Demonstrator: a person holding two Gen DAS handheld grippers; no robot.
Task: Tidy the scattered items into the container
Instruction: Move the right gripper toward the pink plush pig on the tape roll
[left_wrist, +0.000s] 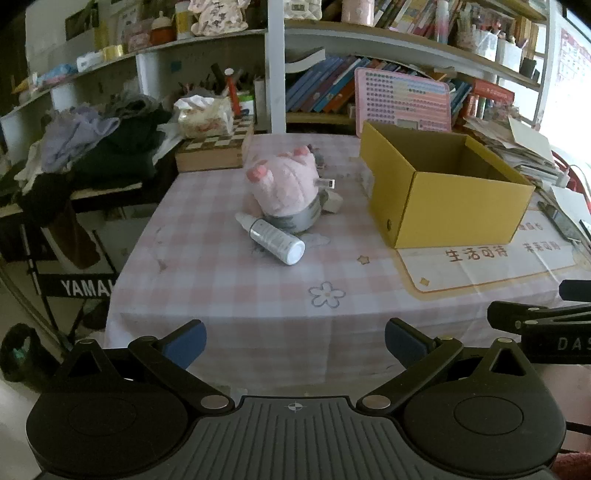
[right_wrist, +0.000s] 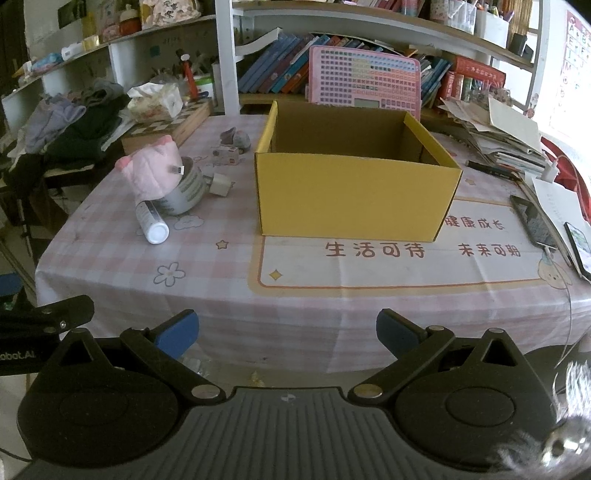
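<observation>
An open yellow cardboard box (left_wrist: 454, 206) (right_wrist: 351, 195) stands on the pink checked tablecloth; I see nothing in the part of its inside that shows. Left of it lie a pink plush toy (left_wrist: 286, 186) (right_wrist: 151, 171) resting on a grey tape roll (left_wrist: 299, 219) (right_wrist: 186, 192), a white spray bottle (left_wrist: 273, 238) (right_wrist: 150, 221) on its side, a white charger plug (left_wrist: 332, 201) (right_wrist: 219, 184), a small white box (right_wrist: 225, 154) and a grey object (right_wrist: 236, 137). My left gripper (left_wrist: 295, 343) and right gripper (right_wrist: 288, 334) are open and empty, off the table's near edge.
A chessboard box (left_wrist: 214, 147) with a tissue pack sits at the table's back left, beside a pile of clothes (left_wrist: 96, 147). Phones (right_wrist: 535, 225) and stacked papers (right_wrist: 495, 136) lie at the right. Bookshelves and a pink keyboard toy (right_wrist: 364, 79) stand behind the box.
</observation>
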